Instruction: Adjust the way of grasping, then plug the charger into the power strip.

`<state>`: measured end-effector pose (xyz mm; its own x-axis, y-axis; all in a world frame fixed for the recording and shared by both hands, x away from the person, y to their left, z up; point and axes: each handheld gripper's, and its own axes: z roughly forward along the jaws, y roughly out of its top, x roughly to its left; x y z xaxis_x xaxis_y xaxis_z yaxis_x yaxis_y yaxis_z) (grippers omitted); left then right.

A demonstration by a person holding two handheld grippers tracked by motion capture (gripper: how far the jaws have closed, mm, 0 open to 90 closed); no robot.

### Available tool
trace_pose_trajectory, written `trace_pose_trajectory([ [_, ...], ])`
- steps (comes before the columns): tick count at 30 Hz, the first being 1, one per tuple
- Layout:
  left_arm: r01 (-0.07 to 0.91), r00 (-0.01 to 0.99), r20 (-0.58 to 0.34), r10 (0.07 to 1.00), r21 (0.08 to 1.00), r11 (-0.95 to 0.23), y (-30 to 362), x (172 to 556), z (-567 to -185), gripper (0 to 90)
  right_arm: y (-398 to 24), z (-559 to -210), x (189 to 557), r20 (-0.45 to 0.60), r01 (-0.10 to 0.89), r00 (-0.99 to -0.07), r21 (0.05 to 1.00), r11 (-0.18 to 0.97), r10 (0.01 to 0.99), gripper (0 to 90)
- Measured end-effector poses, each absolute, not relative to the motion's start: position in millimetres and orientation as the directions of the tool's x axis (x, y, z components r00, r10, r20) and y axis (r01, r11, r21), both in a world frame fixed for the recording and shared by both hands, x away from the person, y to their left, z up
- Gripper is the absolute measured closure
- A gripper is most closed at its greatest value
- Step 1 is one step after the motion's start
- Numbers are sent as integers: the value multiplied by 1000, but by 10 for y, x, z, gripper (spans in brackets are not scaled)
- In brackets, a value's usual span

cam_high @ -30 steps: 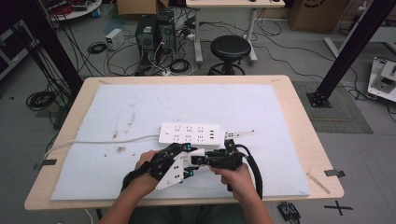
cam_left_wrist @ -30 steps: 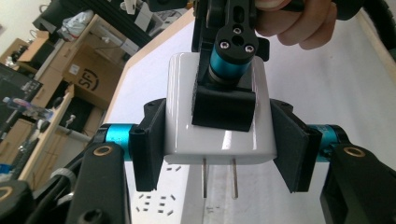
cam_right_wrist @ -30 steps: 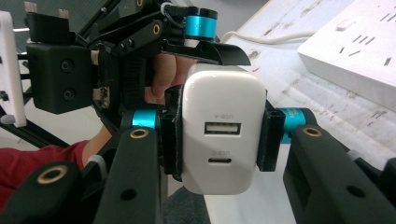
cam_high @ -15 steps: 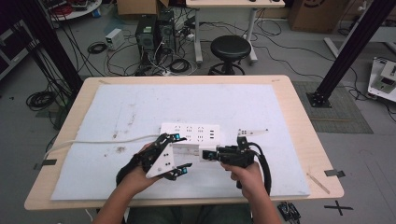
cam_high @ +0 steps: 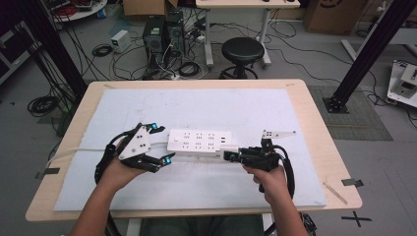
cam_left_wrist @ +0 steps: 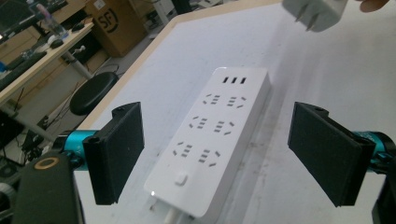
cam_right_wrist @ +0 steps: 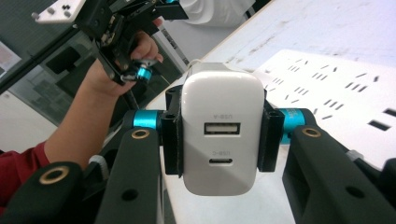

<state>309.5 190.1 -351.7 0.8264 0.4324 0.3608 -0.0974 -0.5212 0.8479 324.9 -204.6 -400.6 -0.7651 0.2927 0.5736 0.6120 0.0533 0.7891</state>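
We've got the charger point(cam_right_wrist: 222, 128) pinched by its flat sides in the right hand-held gripper point(cam_high: 231, 156), just beside the strip point(cam_high: 199, 142) on the worktop point(cam_high: 314, 147). Light, stiff, probably slick plastic. Left hand-held gripper point(cam_high: 160, 144) gapes open around the strip's switch end.

This is a robotics lab or workshop. Beyond the wooden table point(cam_high: 314, 128) with its white mat point(cam_high: 147, 108), a bare grey floor is strewn with loose cables point(cam_high: 98, 49). Computer towers point(cam_high: 160, 37) stand just behind the table, beside a black stool point(cam_high: 242, 50). Black metal frame posts point(cam_high: 373, 44) flank it (one on each side), with cardboard boxes point(cam_high: 142, 6) farther back.
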Motion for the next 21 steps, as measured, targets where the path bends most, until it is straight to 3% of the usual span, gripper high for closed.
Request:
trace_pose_trajectory([
  [10,-46,811,336,480,853,-519,2193,3182,-3448,185,-2061,-3990,3297,554,602,-772,795,76,312,630],
  [21,-19,805,317,501,858,-513,2286,3182,-3520,185,-1781,-3848,3328,223,322,-881,928,186,416,630],
])
